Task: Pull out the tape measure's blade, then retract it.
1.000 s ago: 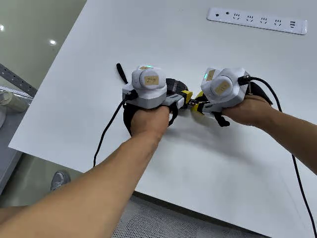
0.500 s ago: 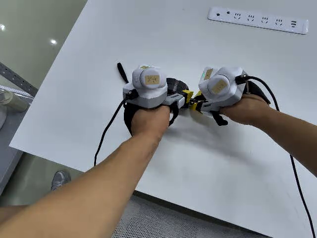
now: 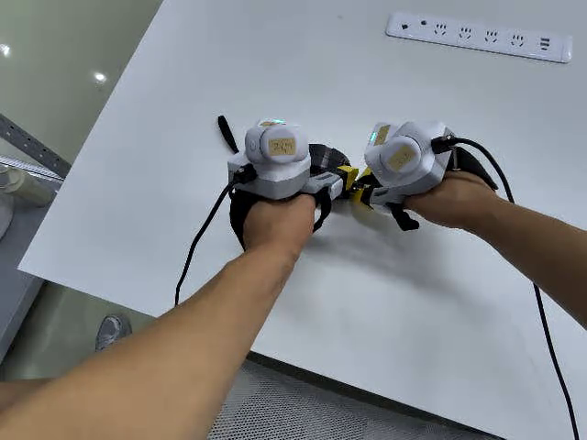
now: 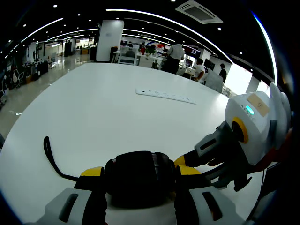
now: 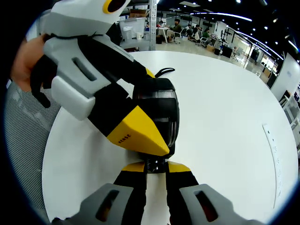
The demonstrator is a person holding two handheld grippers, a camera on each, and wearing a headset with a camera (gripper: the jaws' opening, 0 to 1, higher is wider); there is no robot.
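Left hand-held gripper (image 4: 139, 172) clamps the black tape measure (image 4: 140, 183) on the white surface (image 4: 117, 108) — right hand-held gripper (image 5: 156, 168) pinches its blade tip (image 5: 156, 162).

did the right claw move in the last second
Yes, slightly: the right claw has edged towards the long white power strip and nearer the left claw.

Both forearms reach forward, left forearm (image 3: 174, 357) from lower left, right forearm (image 3: 541, 252) from the right edge. Left hand (image 3: 275, 223) and right hand (image 3: 451, 202) each wrap a gripper body from behind, knuckles up. Grippers point inward at each other, tips almost meeting, low over the bench. Left gripper (image 4: 140, 171): jaws spread wide, clamped on either side of the tape measure (image 5: 157, 112). Right gripper (image 5: 157, 167): jaws drawn nearly together, pinching a small part at its near edge.
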